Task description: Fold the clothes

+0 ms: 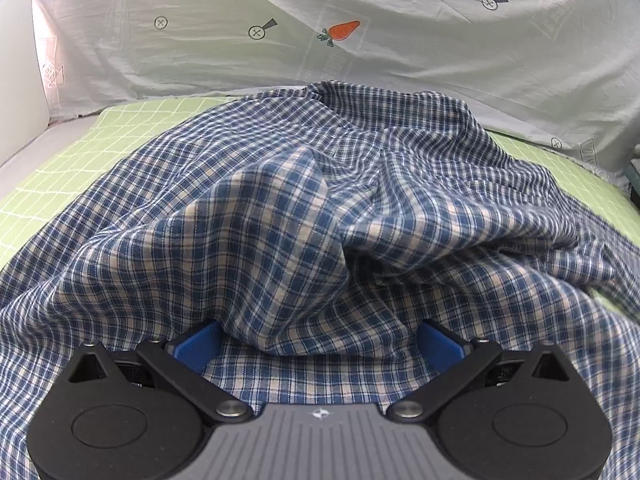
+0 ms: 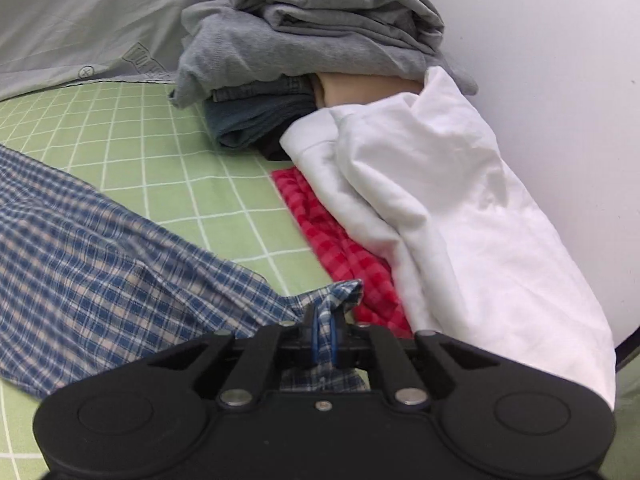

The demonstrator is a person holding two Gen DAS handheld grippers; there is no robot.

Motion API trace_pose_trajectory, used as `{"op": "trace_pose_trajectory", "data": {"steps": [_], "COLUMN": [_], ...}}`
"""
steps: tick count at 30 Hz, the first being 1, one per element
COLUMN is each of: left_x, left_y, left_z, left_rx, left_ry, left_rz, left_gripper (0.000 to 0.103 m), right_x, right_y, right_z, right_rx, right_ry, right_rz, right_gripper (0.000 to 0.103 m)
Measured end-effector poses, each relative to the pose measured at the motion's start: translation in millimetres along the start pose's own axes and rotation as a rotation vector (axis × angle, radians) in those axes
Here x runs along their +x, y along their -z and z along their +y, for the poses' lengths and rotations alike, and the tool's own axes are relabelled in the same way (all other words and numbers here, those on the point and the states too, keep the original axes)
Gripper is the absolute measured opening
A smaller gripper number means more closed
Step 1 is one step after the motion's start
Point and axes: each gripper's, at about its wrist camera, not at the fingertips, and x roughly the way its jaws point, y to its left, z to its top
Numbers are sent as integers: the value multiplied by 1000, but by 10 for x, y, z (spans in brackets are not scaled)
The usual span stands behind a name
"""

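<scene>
Right wrist view shows the right gripper (image 2: 324,334) pinching a corner of the blue plaid shirt (image 2: 100,256), which lies rumpled on the green checked sheet (image 2: 160,152); the left gripper (image 1: 318,344) gapes wide over a fold. Keeping the fabric taut would likely help.

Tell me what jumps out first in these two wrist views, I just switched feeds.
The rumpled blue plaid shirt fills the left wrist view, heaped over the green grid sheet, with the left claw open around a fold. In the right view, the right claw is shut on a bunched corner of that shirt. Beyond it, a white garment lies over red checked cloth, with grey clothes stacked behind.
</scene>
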Motion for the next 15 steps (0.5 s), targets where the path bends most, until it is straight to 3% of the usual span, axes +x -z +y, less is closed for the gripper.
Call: {"op": "trace_pose_trajectory", "data": {"steps": [2, 7, 8, 10, 12, 14, 15], "left_x": [-65, -425, -500, -649, -798, -948, -986], "left_y": [-106, -344, -391, -486, -581, -675, -699], "left_z": [107, 373, 427, 533, 640, 747, 817], "left_rx": [-69, -106, -112, -123, -135, -146, -162], "left_ry": [14, 46, 52, 64, 77, 89, 99], "left_rz": [-5, -110, -133, -177, -221, -266, -273], "left_gripper": [100, 101, 101, 101, 102, 102, 102], "right_x": [33, -22, -95, -334, -623, -909, -1042], "right_y": [-29, -130, -172, -257, -327, -386, -400], "right_z": [-2, 144, 166, 209, 328, 465, 552], "right_rx": [-4, -63, -55, -30, -45, -67, -69], "right_ry": [10, 73, 81, 96, 100, 74, 45], "right_rz": [6, 12, -1, -55, -124, -189, -215], "right_gripper": [6, 12, 19, 64, 80, 85, 96]}}
